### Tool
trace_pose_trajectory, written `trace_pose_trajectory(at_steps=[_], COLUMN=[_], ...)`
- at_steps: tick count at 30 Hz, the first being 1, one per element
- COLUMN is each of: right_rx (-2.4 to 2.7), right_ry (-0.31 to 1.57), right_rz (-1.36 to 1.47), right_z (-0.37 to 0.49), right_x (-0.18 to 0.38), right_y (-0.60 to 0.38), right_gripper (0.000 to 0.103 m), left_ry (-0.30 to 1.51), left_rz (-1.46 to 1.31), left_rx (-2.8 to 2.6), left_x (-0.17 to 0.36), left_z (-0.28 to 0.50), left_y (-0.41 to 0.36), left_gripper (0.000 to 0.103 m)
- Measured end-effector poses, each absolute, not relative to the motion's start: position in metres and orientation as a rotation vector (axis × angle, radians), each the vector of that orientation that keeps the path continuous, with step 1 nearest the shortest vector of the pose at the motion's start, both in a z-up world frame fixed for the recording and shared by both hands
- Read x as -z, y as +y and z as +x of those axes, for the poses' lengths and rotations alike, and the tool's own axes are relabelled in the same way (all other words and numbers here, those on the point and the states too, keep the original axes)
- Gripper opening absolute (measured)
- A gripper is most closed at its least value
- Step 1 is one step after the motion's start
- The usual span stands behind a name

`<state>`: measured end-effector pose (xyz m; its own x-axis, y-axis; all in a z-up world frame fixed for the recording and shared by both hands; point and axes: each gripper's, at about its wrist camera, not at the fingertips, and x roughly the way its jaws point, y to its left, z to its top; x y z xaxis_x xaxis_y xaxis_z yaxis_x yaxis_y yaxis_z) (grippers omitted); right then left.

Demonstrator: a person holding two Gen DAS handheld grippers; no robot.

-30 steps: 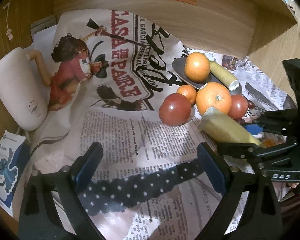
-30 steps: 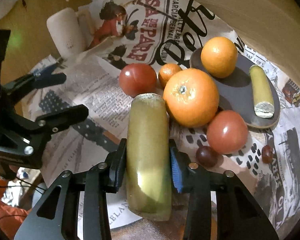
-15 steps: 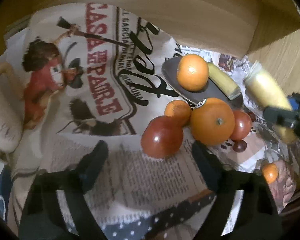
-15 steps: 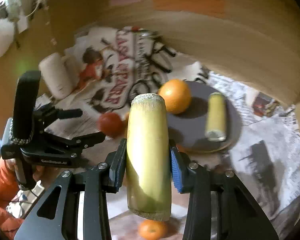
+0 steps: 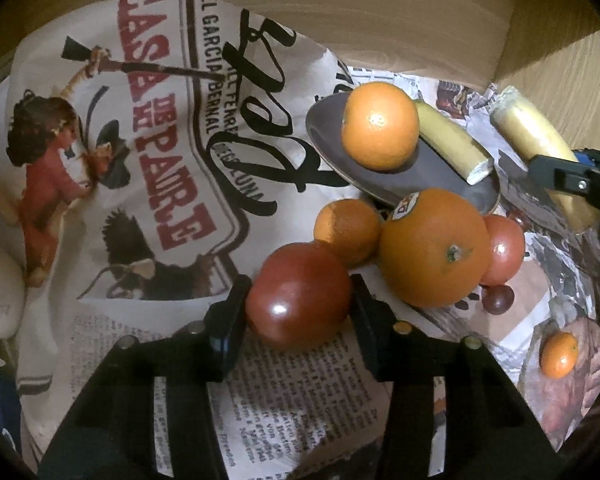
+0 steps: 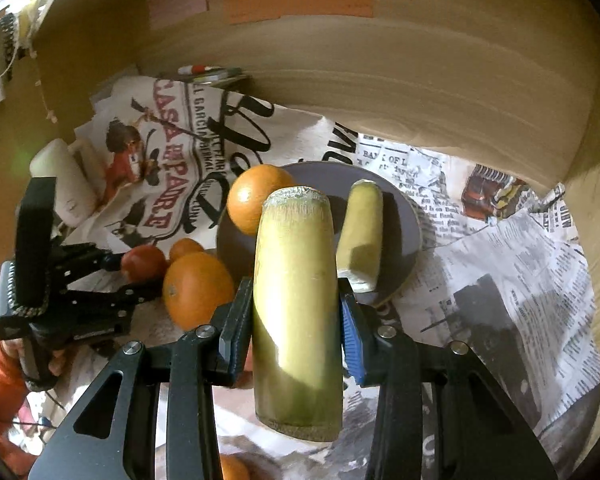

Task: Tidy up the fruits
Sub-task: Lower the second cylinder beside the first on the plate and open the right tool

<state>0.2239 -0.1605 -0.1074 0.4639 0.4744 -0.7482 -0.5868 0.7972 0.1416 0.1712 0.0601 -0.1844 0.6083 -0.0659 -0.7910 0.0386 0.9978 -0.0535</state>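
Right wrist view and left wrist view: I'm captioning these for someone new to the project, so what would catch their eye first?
In the right wrist view, a yellow-green banana piece fills the middle, clamped in the right gripper above the grey plate, which holds an orange and a second banana piece. In the left wrist view, the left gripper is closing around a dark red tomato on the newspaper.

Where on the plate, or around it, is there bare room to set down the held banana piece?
The plate holds an orange on its left and a banana piece mid-right; bare patches are its far rim and right edge. The newspaper right of it lies open. Left is crowded: big orange, tomato.
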Motion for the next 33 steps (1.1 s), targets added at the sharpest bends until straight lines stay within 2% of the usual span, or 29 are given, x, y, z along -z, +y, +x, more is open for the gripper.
trace_pose_trajectory(at_steps=[7, 10, 11, 16, 18, 19, 20, 28, 30, 32, 33], right_rx=[-0.647, -0.644, -0.643, -0.643, -0.648, -0.647, -0.647, -0.631, -0.629, -0.621, -0.623], right_ry=[0.881, 0.885, 0.887, 0.899, 0.908, 0.912, 0.915, 0.954, 0.956, 0.953, 0.954], right_rz=[-0.139, -0.141, -0.142, -0.148, -0.146, -0.145, -0.145, -0.157, -0.167, -0.182, -0.183], right_z=[0.241, 0.248, 0.251, 0.261, 0.264, 0.266, 0.268, 0.286, 0.29, 0.294, 0.296], right_x=[0.112, 0.113, 0.114, 0.118, 0.12, 0.121, 0.121, 0.129, 0.131, 0.131, 0.131], right_y=[-0.163, -0.162, -0.161, -0.154, -0.153, -0.153, -0.153, -0.144, -0.14, -0.135, -0.133], right_gripper=[0.036, 0.036, 0.036, 0.036, 0.036, 0.036, 0.036, 0.036, 0.036, 0.036, 0.036], left_ry=[0.884, 0.853, 0.842, 0.814, 0.833, 0.844, 0.851, 0.935, 0.949, 0.938, 0.937], left_rz=[-0.077, -0.075, -0.075, -0.033, -0.034, -0.038, -0.039, -0.04, -0.038, -0.04, -0.04], left_rx=[0.059, 0.071, 0.087, 0.089, 0.085, 0.079, 0.073, 0.091, 0.092, 0.095, 0.099], left_x=[0.167, 0.152, 0.146, 0.135, 0.141, 0.147, 0.15, 0.185, 0.19, 0.19, 0.19], left_z=[0.17, 0.17, 0.171, 0.178, 0.18, 0.179, 0.178, 0.181, 0.183, 0.184, 0.185], left_y=[0.072, 0.072, 0.07, 0.062, 0.064, 0.066, 0.067, 0.066, 0.065, 0.064, 0.064], left_gripper=[0.043, 0.028, 0.028, 0.03, 0.042, 0.054, 0.059, 0.059, 0.057, 0.047, 0.047])
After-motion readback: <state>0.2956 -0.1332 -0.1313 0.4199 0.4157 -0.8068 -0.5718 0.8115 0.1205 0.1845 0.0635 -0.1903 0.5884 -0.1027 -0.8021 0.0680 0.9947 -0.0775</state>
